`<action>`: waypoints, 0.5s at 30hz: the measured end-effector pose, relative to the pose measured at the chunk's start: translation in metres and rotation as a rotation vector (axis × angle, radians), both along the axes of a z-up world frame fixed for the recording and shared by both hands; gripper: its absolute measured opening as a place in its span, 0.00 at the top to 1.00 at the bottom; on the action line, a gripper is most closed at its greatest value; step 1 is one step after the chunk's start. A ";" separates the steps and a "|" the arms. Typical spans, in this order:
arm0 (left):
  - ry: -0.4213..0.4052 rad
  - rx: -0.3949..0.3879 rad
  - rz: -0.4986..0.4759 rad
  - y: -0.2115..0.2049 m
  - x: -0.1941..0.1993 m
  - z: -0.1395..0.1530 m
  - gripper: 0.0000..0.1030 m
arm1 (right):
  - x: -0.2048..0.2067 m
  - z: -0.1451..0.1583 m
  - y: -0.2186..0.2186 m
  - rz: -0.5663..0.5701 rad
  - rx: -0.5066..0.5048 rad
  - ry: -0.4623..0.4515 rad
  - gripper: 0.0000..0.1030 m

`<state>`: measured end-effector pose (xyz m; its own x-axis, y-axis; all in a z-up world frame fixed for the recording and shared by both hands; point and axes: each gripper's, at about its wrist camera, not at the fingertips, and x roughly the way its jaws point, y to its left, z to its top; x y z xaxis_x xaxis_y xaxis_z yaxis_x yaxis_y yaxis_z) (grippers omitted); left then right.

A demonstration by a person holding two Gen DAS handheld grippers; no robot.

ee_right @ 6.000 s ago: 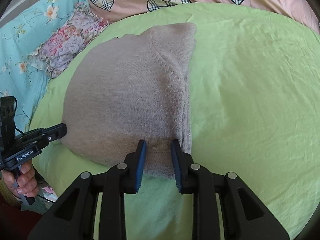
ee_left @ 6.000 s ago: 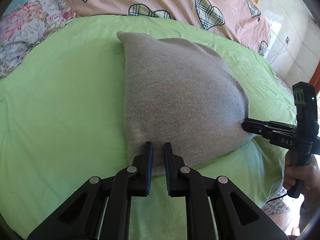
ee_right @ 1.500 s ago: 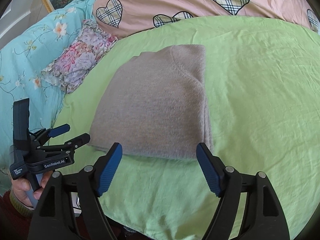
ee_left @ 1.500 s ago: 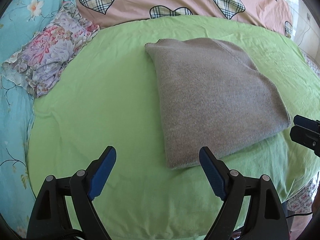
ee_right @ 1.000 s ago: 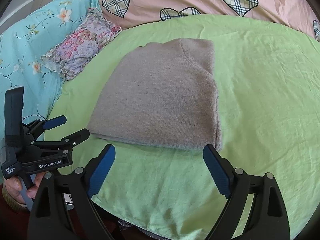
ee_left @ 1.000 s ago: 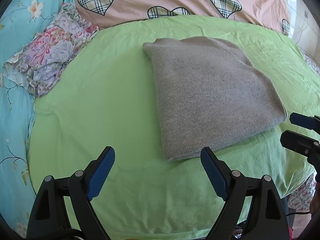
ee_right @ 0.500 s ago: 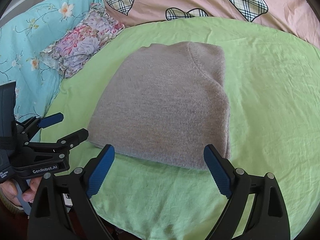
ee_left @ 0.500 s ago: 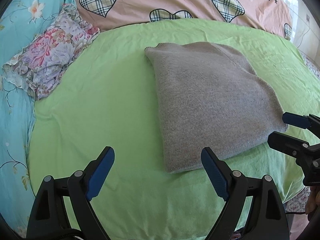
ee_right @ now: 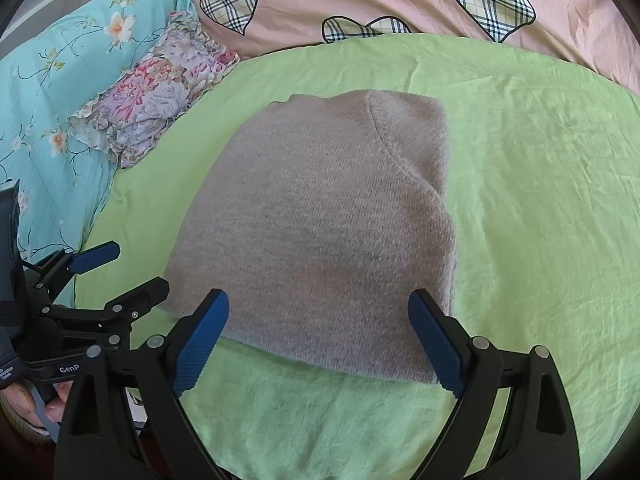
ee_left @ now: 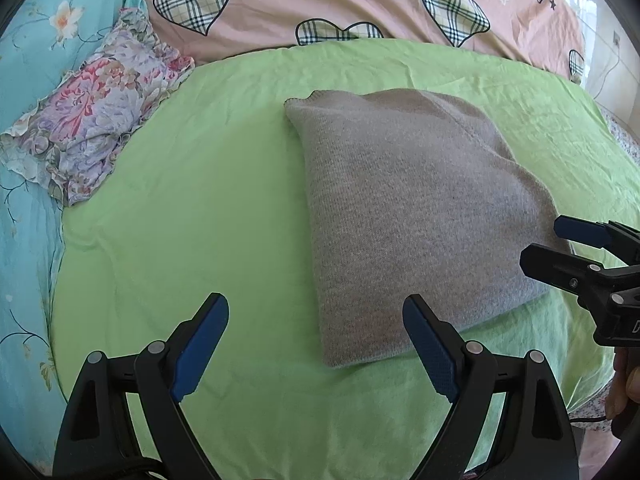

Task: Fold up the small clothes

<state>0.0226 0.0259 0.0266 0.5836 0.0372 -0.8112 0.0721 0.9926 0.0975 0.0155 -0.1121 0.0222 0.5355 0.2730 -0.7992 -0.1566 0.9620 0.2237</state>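
A grey knitted garment (ee_left: 404, 216) (ee_right: 328, 232) lies folded into a rough rectangle on the green sheet (ee_left: 192, 216). My left gripper (ee_left: 316, 344) is open and empty, hovering just short of the garment's near left corner. It also shows at the left edge of the right wrist view as the left gripper (ee_right: 120, 268), held by a hand. My right gripper (ee_right: 320, 340) is open with its blue pads straddling the garment's near edge, nothing pinched. In the left wrist view the right gripper (ee_left: 552, 240) reaches in at the garment's right corner.
A flowered ruffled cloth (ee_left: 92, 136) (ee_right: 160, 84) lies at the sheet's left edge on a turquoise floral cover (ee_right: 52, 92). A pink quilt with plaid hearts (ee_left: 360, 4) runs along the back. The green sheet (ee_right: 540, 200) stretches bare to the right of the garment.
Six seconds ago both grippers were shut on the garment's near edge; both have let go and opened. Over the last second the right gripper has crept forward over the near edge.
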 end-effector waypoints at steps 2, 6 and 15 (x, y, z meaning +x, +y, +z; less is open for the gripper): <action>-0.001 -0.006 0.001 -0.001 0.002 0.001 0.13 | 0.002 0.000 0.000 0.000 0.001 -0.002 0.11; 0.000 -0.016 0.001 -0.002 0.006 0.002 0.13 | 0.005 0.001 0.000 0.002 0.002 -0.004 0.11; 0.000 -0.026 0.003 -0.003 0.010 0.002 0.13 | 0.010 0.000 0.001 0.003 0.005 0.001 0.11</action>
